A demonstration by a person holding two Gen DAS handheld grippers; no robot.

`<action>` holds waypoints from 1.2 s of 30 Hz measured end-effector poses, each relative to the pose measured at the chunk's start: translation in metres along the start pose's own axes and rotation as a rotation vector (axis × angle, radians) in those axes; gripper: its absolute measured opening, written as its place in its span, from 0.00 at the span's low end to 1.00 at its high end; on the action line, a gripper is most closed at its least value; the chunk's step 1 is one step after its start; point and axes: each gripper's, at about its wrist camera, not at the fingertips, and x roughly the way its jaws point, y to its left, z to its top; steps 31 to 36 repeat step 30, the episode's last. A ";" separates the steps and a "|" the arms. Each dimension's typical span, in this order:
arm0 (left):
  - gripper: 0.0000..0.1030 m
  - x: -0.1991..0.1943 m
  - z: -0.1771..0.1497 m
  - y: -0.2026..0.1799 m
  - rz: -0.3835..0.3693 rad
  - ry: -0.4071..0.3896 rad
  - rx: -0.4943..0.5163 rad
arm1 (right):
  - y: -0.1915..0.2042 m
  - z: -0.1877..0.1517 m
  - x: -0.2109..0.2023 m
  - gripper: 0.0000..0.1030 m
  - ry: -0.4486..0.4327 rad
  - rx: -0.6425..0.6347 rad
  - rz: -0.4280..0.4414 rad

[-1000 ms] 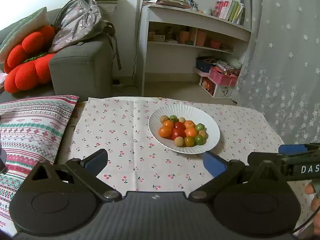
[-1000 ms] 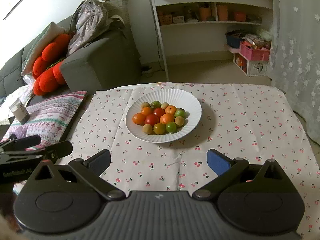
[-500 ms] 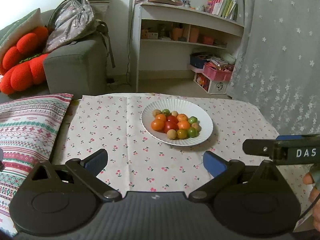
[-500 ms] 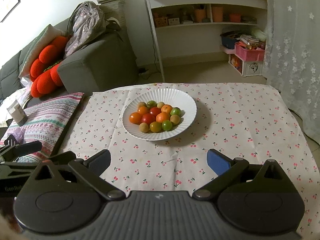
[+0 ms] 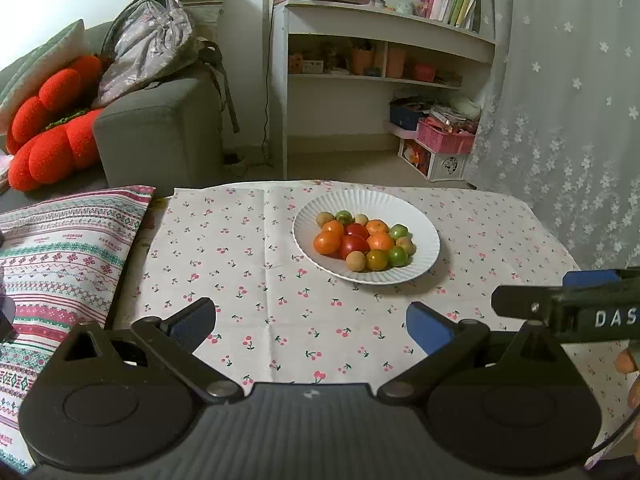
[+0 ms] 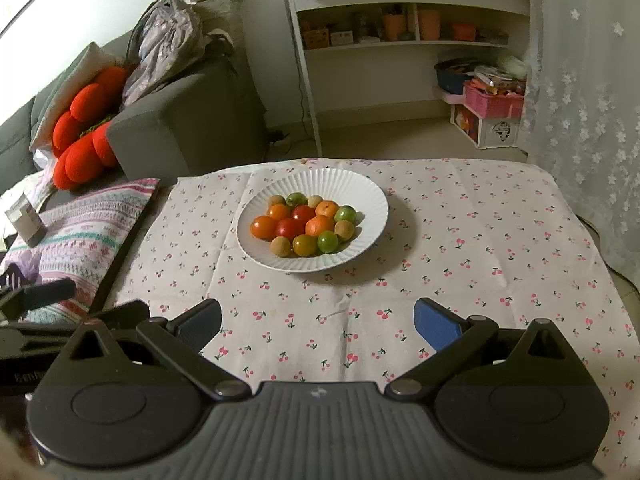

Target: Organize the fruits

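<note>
Left tongs: your left tongs (image 5: 310, 320) are spread wide with nothing between the blue pads, hanging over the near part of the desk.
Right tongs: same deal, your right tongs (image 6: 316, 318) gape wide and carry nothing, also over the near edge.
Neighbours: in the left view the right tongs (image 5: 560, 308) poke in from the right side, just beside your left pair; in the right view the left tongs (image 6: 40, 300) show as dark bars off to the left.
Desk: right under both pairs you've got the desk (image 6: 480, 248), covered in a white cloth with little cherry prints.
Plate: ahead of both tongs, well apart from the tips, sits a white ribbed plate (image 5: 420, 256); from the right tongs it's ahead and a bit left (image 6: 372, 200), from the left tongs ahead and a bit right.
Fruits: the fruits (image 6: 306, 224) are all piled in the plate, a mix of orange, red, green and tan round ones touching each other (image 5: 362, 240).
Cushion: off to the left of your left tongs, a striped patterned cushion (image 5: 60, 248) lies beside the desk.
Further out: a grey sofa (image 5: 160, 132) with a red plush pillow (image 5: 52, 136) beyond the cushion, and a white shelf unit (image 6: 400, 52) past the far edge of the desk.
</note>
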 end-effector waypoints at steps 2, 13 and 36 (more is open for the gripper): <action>0.89 0.000 0.000 0.000 -0.003 -0.004 -0.001 | 0.000 0.000 0.001 1.00 0.003 -0.001 0.000; 0.89 -0.001 0.000 0.001 -0.012 -0.004 -0.004 | 0.001 -0.001 0.002 1.00 0.007 -0.002 -0.001; 0.89 0.002 -0.001 0.002 -0.002 0.013 -0.007 | 0.000 -0.002 0.004 1.00 0.019 0.008 0.002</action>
